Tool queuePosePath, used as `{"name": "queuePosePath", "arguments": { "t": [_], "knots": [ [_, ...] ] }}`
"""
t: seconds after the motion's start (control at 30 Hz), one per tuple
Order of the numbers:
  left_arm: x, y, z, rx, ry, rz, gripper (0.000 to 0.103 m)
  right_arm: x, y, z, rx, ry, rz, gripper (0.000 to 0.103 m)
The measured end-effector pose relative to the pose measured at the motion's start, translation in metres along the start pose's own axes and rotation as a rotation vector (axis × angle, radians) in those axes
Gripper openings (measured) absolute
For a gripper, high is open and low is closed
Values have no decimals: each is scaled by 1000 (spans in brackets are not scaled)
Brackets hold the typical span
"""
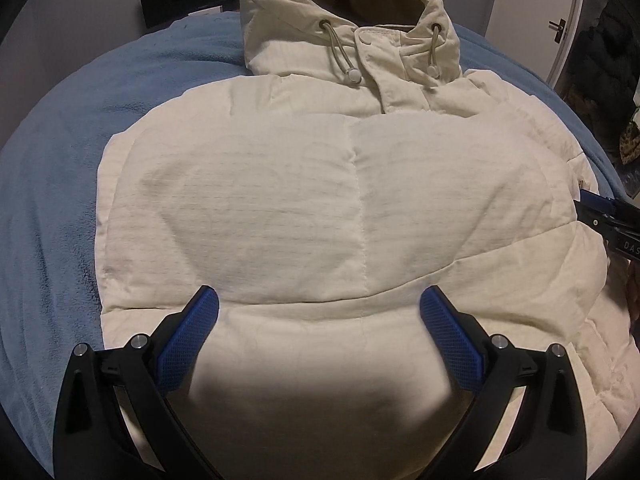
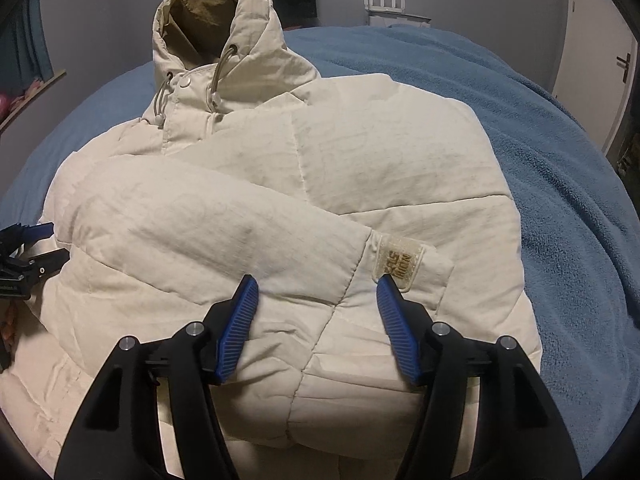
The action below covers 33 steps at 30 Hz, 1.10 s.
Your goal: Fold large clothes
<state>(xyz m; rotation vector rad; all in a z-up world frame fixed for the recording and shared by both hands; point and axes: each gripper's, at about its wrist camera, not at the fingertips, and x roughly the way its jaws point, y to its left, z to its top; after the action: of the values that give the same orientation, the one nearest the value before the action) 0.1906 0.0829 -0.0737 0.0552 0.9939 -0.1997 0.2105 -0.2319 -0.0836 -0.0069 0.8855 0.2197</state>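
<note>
Directly ahead of and beneath both tongs lies the cream hooded puffer jacket, spread on the bed's blue fleece blanket, its long axis running away from the tongs: hem nearest them, hood at the far end; the left tongs stand wide open over the padded panel near the hem, nothing between the blue pads, which appear to hover just above the fabric, though I cannot tell whether the tips brush it; the right tongs are also open, somewhat narrower, empty, poised over the jacket's near right part; a sleeve lies folded across the body, running leftward from the right tongs, its cuff with the small woven label just beyond the right-hand pad; the other tongs show at the edge of each view, so the two sit side by side along the hem, each nearer its own half; judged from this, the sleeves look tucked in and the step in hand is likely taking the hem, with the fold then going along the long axis toward the hood; each tongs would need to come down and close on the near edge, and the puffy filling may spring or slip out of a shallow pinch.
</note>
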Motion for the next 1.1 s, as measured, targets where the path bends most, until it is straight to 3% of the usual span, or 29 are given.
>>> {"name": "queuePosePath", "arguments": {
  "t": [0.3, 0.4, 0.6, 0.77, 0.83, 0.97, 1.1],
  "knots": [
    [-4, 0, -5, 4, -40, -5, 98, 2, 3, -2, -20, -9, -20, 62],
    [-6, -2, -6, 5, -51, 5, 98, 0, 4, -2, -24, -9, -2, 74],
    [-6, -5, -7, -3, -70, 30, 98, 0, 5, -1, -29, 1, -1, 79],
    [-10, -8, -5, 3, -59, 50, 97, -4, 8, 9, -67, 78, -18, 83],
    [-19, -9, 3, -7, -48, 44, 97, -15, 8, 16, -51, 51, -8, 86],
    [-57, -3, 27, -68, -166, 46, 97, -38, 12, 35, -75, -50, 41, 94],
    [-67, 22, 76, -144, -180, 39, 97, -32, 15, 80, -86, -77, 49, 95]
  ]
}}
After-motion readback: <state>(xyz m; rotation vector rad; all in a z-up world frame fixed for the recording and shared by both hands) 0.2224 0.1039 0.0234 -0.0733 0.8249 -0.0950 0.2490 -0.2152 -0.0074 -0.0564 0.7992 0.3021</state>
